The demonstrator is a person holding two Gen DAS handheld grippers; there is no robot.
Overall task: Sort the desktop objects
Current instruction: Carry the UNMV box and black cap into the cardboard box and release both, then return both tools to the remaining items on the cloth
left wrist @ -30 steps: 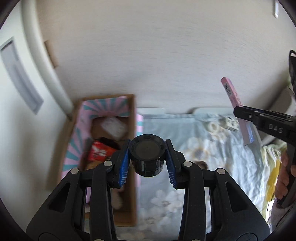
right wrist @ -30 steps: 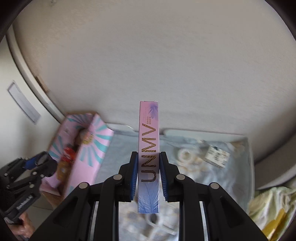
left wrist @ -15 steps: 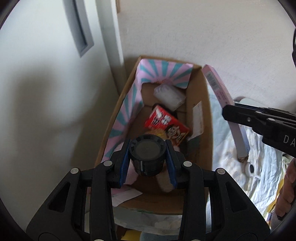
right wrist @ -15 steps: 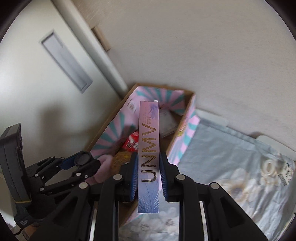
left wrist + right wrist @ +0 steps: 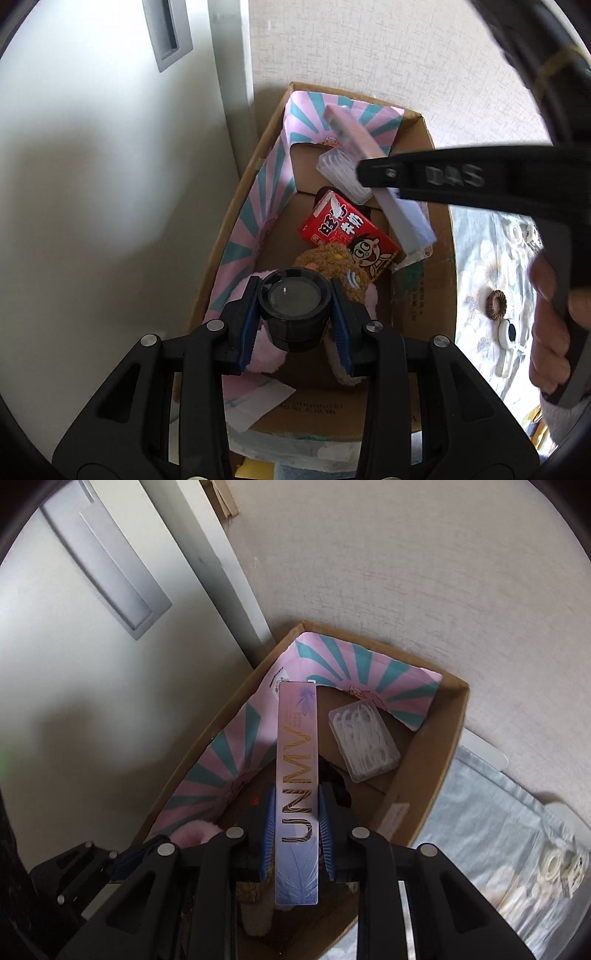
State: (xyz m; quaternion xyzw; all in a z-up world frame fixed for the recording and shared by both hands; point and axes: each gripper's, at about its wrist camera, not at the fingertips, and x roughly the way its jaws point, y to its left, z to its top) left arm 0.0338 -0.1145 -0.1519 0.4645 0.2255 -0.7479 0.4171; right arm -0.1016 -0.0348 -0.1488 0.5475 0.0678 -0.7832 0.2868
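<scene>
Both hands crowd the box (image 5: 424,295): left fingers (image 5: 295,325) clamp a jar (image 5: 294,295), right fingers (image 5: 297,834) a carton (image 5: 297,775); they could collide at 3 o'clock.

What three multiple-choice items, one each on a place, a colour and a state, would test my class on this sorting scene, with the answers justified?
1. Where does the clear floss-pick case lie?
A. in the cardboard box
B. on the floral cloth
C. in the left claw

2. What colour is the milk carton in the box?
A. green
B. red
C. white

3. What is the right claw doing?
A. standing open and empty
B. gripping a hair tie
C. gripping the long pink box

Answers:
1. A: the floss-pick case rests on the floor of the cardboard box, near its far end.
2. B: the milk carton is red with a cartoon face.
3. C: the right claw has its blue pads pressed on both sides of the long pink box, above the cardboard box.
</scene>
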